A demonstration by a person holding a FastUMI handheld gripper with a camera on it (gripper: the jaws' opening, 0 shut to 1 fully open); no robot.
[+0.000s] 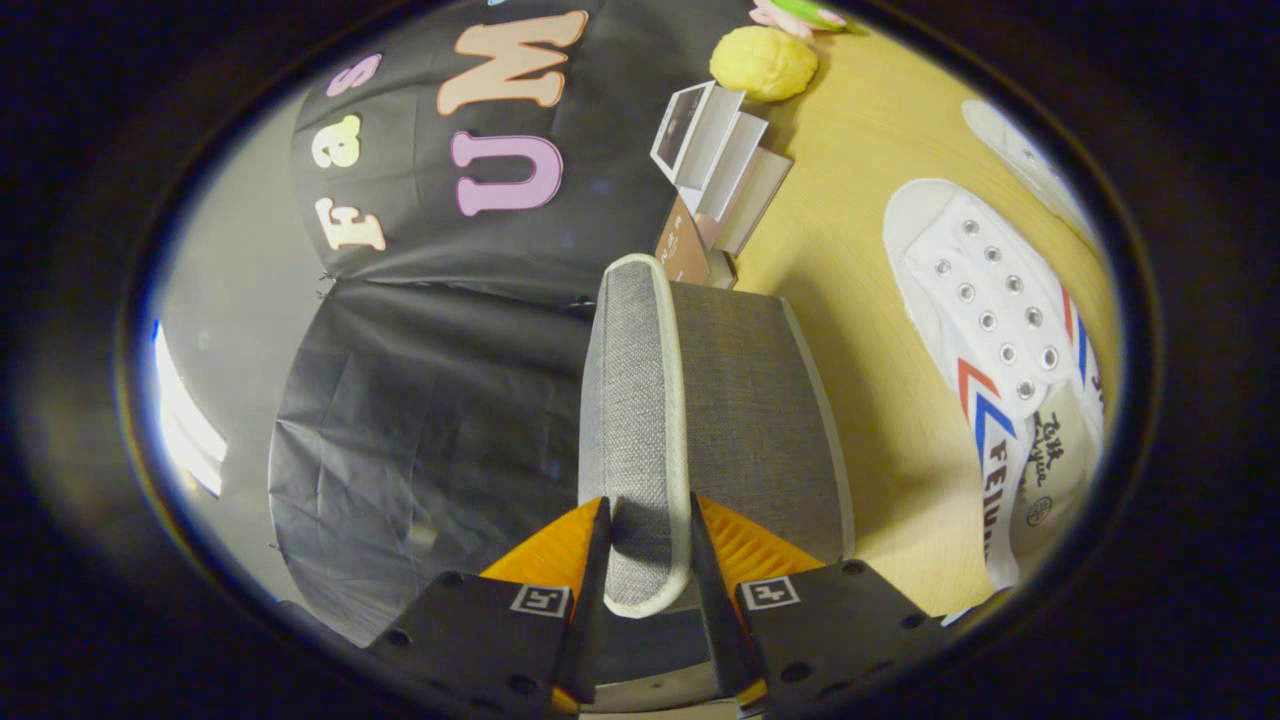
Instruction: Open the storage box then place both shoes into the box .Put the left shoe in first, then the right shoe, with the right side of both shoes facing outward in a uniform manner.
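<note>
My gripper (648, 520) is shut on the grey fabric lid (632, 400) of the storage box, both fingers pressing on its white-piped edge. The lid stands between the fingers and runs on ahead of them, lifted away from the grey box body (755, 400) just to its right. The view is rolled sideways. A white canvas shoe (990, 330) with metal eyelets and red and blue stripes lies on the wooden table to the right of the box. A second white shoe (1020, 150) shows in part beyond it.
The yellow wooden table (850, 200) carries a stack of small cardboard boxes (715, 170) beyond the storage box. A yellow round soft object (763, 62) and a pink and green item (800, 15) lie further off. The booth's black cloth wall (430, 400) hangs to the left.
</note>
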